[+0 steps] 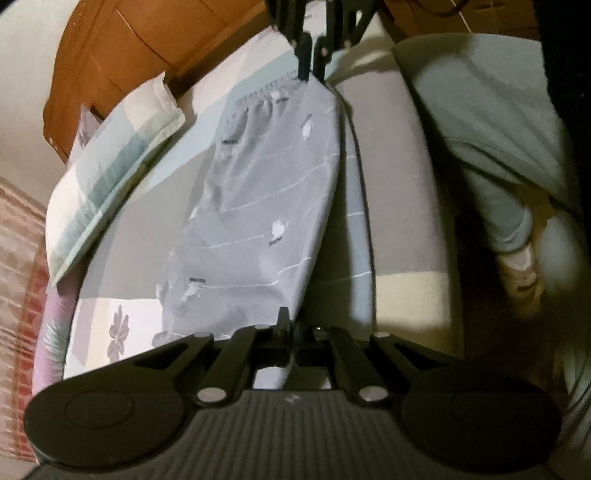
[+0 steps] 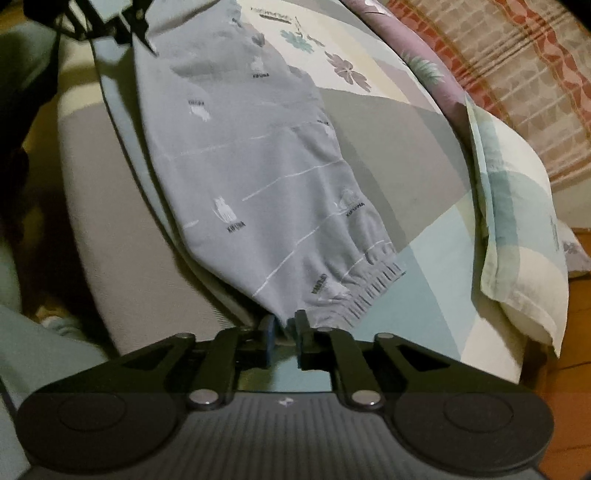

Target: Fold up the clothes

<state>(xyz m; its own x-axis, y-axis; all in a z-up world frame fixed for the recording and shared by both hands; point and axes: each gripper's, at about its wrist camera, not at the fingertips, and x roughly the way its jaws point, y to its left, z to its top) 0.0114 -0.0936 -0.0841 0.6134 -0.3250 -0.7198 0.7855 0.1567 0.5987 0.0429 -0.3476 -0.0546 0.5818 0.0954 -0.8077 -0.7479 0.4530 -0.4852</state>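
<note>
A grey garment (image 1: 258,192) with white lines, small printed figures and an elastic waistband hangs stretched between my two grippers, above a bed. In the left wrist view my left gripper (image 1: 291,328) is shut on its near end, and the right gripper (image 1: 312,70) pinches the waistband end at the top. In the right wrist view the garment (image 2: 251,158) runs away from my right gripper (image 2: 286,321), which is shut on the waistband corner. The left gripper (image 2: 144,33) holds the far end at the top left. A folded edge runs along the garment's side nearest the person.
The bed sheet (image 1: 166,229) has colour blocks and flower prints. A checked pillow (image 1: 110,177) (image 2: 517,221) lies on the far side of the garment. A person's leg in pale green trousers (image 1: 498,147) is beside the bed. Wooden furniture (image 1: 122,48) stands behind.
</note>
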